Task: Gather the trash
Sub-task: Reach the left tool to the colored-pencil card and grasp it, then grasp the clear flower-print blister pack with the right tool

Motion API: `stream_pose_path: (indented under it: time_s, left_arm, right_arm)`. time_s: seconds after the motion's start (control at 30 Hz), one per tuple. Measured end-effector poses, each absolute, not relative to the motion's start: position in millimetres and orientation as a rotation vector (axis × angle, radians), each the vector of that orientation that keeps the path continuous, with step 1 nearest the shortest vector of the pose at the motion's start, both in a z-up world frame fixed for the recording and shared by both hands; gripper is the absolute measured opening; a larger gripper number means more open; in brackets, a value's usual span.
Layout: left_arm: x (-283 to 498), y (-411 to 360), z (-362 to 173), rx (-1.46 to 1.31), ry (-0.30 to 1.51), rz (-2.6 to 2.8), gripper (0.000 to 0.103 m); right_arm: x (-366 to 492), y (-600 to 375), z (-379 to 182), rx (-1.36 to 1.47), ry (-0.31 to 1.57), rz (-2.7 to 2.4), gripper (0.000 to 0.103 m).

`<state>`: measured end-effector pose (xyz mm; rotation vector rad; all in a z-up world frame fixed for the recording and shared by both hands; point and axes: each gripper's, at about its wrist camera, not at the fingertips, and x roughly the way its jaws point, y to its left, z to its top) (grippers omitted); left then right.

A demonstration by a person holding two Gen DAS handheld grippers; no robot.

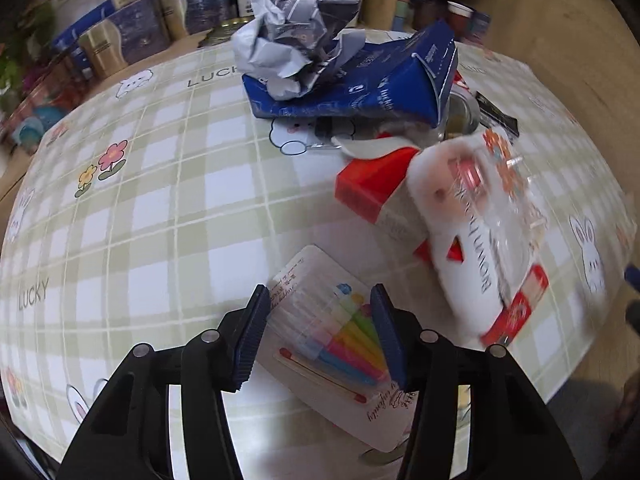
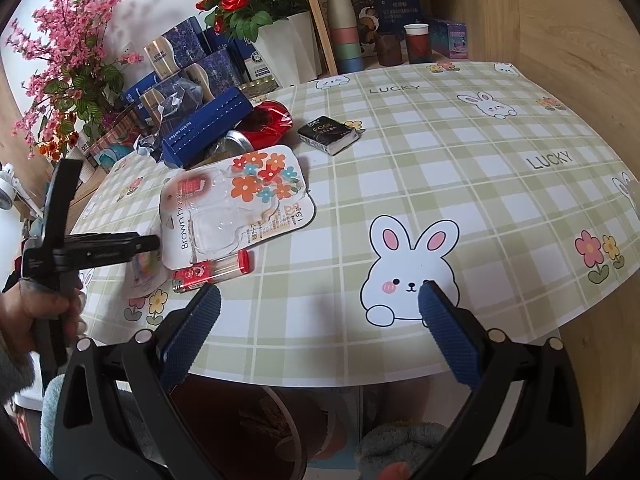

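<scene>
Two handheld grippers of matching build. The left gripper (image 1: 320, 332) has glossy black plastic arms with long cut-out slots and round silver rivets at the joints; each finger ends in a dark blue pad (image 1: 250, 340) with a ribbed, knurled face. The right gripper (image 2: 320, 328) shows the same black slotted arms, silver rivets and blue textured pads (image 2: 190, 336). The hand (image 2: 40, 316) on the left gripper's black handle emerges from a fuzzy grey sleeve (image 2: 12, 372).
</scene>
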<state>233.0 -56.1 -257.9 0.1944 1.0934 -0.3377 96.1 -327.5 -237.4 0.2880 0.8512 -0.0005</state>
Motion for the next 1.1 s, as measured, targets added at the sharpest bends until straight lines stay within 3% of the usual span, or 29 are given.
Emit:
stream_pose_path:
  time_s: [0.33,0.4,0.43,0.47,0.6,0.73,0.83,0.93,1.1]
  left_arm:
    - [221.9,-13.8,-238.4,0.010,1.113,-0.134,0.070]
    - [215.2,-16.8,-234.1,-0.063,1.100,-0.108,0.059]
    - [212.8,-18.2,-232.8,-0.121,1.104,-0.089,0.045]
    - [215.0,-24.1,-234.3,-0.153,1.116,-0.073,0.041]
    - [215.1,-32.6,-240.8,-0.205,1.114,0.018,0.041]
    - [217.4,-42.7,-250.1,-0.169,1.105,0.048,0.051]
    - [218.0,-53.3,-254.2,-0.078,1.082,0.051,0.052]
    - [217.1,-51.6,-254.1,-0.022,1.054,0.035,0.038]
    - [215.4,-29.4,-252.2,-0.073,1.045,-0.055,0.037]
  right_arm:
    - [99.4,-310.7,-237.3,0.278,0.854,0.037,0.098]
    - [99.1,-309.5,-237.8,0.274,0.856,0.040,0.098]
    - [98.9,-309.3,-238.0,0.272,0.859,0.040,0.097]
    - [98.4,-309.5,-238.3,0.273,0.860,0.040,0.098]
    - [96.2,-312.1,-237.8,0.279,0.857,0.037,0.098]
    - [94.6,-314.6,-237.4,0.279,0.857,0.032,0.098]
    - [95.8,-315.7,-239.9,0.286,0.864,0.026,0.098]
    - [97.9,-312.0,-241.2,0.269,0.869,0.015,0.098]
    - [115.3,-276.9,-240.2,0.106,0.911,-0.003,0.098]
